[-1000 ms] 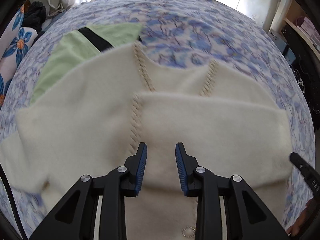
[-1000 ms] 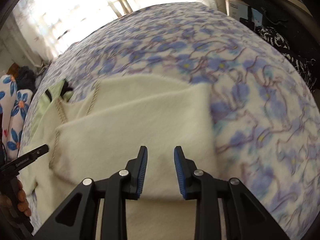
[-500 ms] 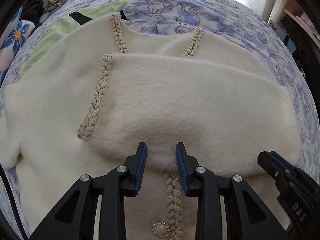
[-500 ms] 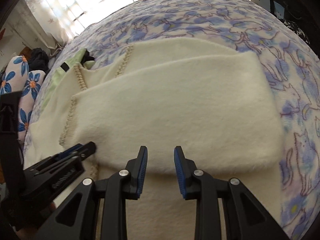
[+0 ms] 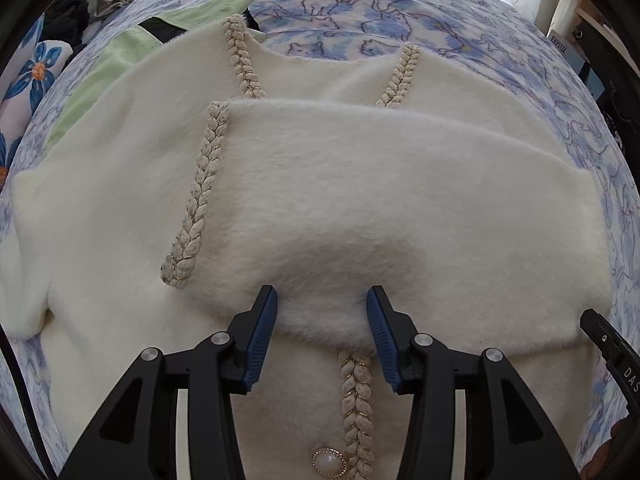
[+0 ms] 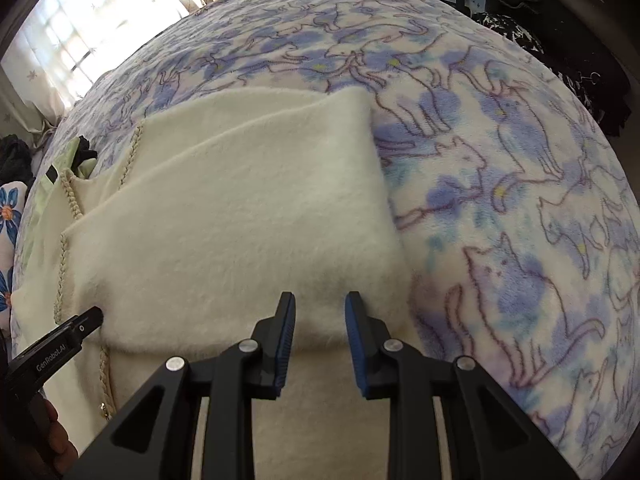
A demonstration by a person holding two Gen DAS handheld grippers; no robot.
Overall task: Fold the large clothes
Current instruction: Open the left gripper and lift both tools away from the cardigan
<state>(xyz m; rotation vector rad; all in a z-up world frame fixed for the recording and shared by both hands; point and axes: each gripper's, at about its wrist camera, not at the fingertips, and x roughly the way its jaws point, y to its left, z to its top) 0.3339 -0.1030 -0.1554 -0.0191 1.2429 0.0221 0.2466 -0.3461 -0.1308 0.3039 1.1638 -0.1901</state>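
cream fuzzy cardigan lies on the bed, one sleeve folded across its chest. left tool has spread wider since a moment ago, right tool stays parted; both empty, likely released.
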